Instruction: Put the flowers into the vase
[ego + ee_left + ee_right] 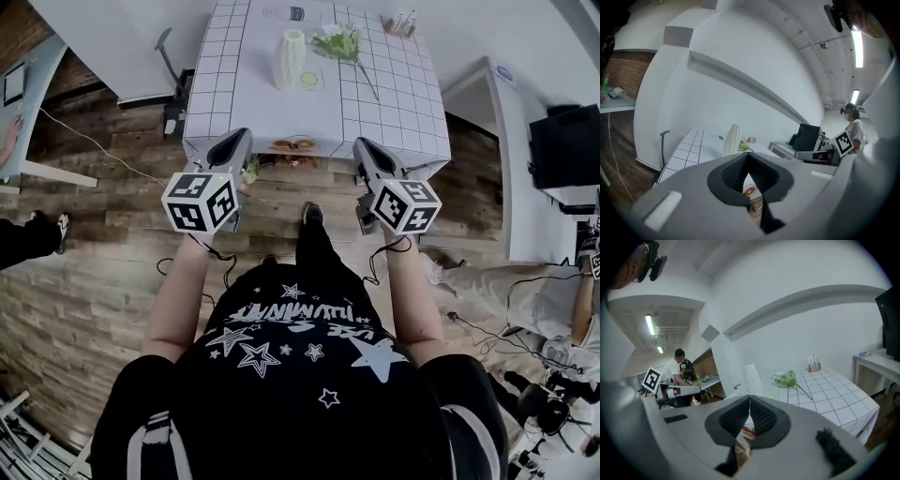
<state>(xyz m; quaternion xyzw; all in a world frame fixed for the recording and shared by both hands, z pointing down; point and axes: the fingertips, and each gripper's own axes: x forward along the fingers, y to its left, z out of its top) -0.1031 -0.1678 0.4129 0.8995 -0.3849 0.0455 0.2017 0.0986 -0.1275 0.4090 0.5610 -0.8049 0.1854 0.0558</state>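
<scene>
While the flowers [339,42] lie on their side on the gridded surface [394,103], with blooms just beside the white ribbed vase [290,58] and the stem trailing toward the near right, the vase stands upright with no stem rising from it. Nothing is lifted or inserted, so the whole task appears to lie ahead. The left hand-held gripper [236,141] and right hand-held gripper [367,148] hover before the surface's near edge, well apart from both things. Each has its jaws pressed together on nothing. Reaching, grasping and placing are judged outstanding.

One vase [290,58], one flower bunch [338,42], one table [225,89]
</scene>
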